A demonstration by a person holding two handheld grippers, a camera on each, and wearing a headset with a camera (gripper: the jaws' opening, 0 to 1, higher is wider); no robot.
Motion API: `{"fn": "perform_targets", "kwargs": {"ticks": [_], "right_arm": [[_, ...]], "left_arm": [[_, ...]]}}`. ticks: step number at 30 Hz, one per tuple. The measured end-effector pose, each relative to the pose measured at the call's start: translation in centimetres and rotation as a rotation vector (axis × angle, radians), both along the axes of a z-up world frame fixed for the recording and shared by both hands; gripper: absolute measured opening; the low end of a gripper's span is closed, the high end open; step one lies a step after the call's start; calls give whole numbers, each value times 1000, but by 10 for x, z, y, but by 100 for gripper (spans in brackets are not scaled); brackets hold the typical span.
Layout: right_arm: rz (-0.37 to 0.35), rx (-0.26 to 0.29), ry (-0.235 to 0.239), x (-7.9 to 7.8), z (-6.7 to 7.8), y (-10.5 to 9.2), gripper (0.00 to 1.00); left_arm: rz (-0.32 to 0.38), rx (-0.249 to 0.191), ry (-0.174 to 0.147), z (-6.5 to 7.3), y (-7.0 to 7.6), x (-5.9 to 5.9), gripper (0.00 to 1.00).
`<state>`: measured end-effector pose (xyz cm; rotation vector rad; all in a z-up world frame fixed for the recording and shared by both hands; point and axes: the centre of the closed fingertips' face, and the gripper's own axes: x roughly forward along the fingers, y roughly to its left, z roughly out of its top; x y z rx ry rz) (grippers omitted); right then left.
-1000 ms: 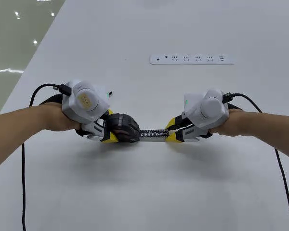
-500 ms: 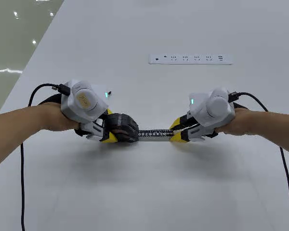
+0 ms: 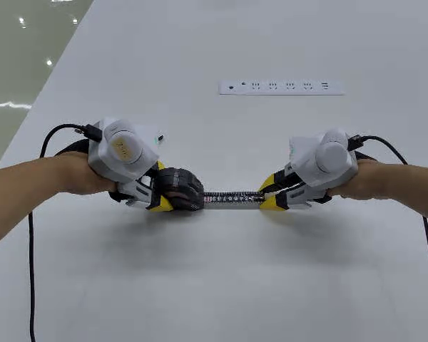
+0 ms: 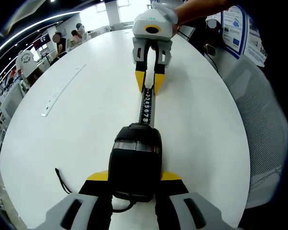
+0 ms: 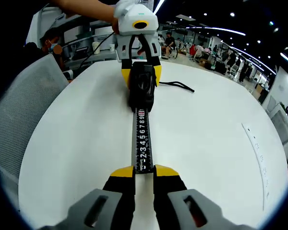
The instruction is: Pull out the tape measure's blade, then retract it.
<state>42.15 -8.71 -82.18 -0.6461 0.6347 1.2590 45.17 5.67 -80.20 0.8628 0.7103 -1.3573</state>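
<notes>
Two hand-held grippers (image 3: 160, 197) (image 3: 269, 194) tight on tape measure (image 3: 179, 188) and blade (image 3: 232, 196), white office table (image 3: 214, 285).

The table (image 3: 214, 285) is white, smooth and matt, with only a faint sheen under the lights. The tape measure (image 3: 178, 189) has a black case that looks like matt plastic or rubber, with a glossier panel on top in the left gripper view. Its blade (image 5: 142, 139) is a thin dark strip with white printed numerals and a slight satin shine. The left gripper (image 3: 162, 194) and right gripper (image 3: 269, 194) have smooth pale grey plastic shells, black jaw arms and matt yellow fingertips (image 5: 122, 173). The cables (image 3: 31, 271) are black and look rubbery. The power strip (image 3: 281, 87) is white plastic. The floor (image 3: 21, 57) is glossy and mirrors the lamps. A chair (image 5: 19, 120) has a grey open-mesh back.
</notes>
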Motion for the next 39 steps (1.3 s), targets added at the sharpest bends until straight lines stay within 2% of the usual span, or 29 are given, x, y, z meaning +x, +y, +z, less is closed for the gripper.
{"fn": "perform_targets", "kwargs": {"ticks": [16, 30, 39], "right_arm": [[-9, -14, 2, -8, 5, -18, 11], [-28, -33, 7, -12, 6, -51, 11], [-36, -39, 8, -14, 6, -62, 11]], "left_arm": [[-1, 0, 0, -1, 0, 0, 31], [-2, 2, 3, -1, -1, 0, 31], [-3, 3, 2, -1, -1, 1, 31]]}}
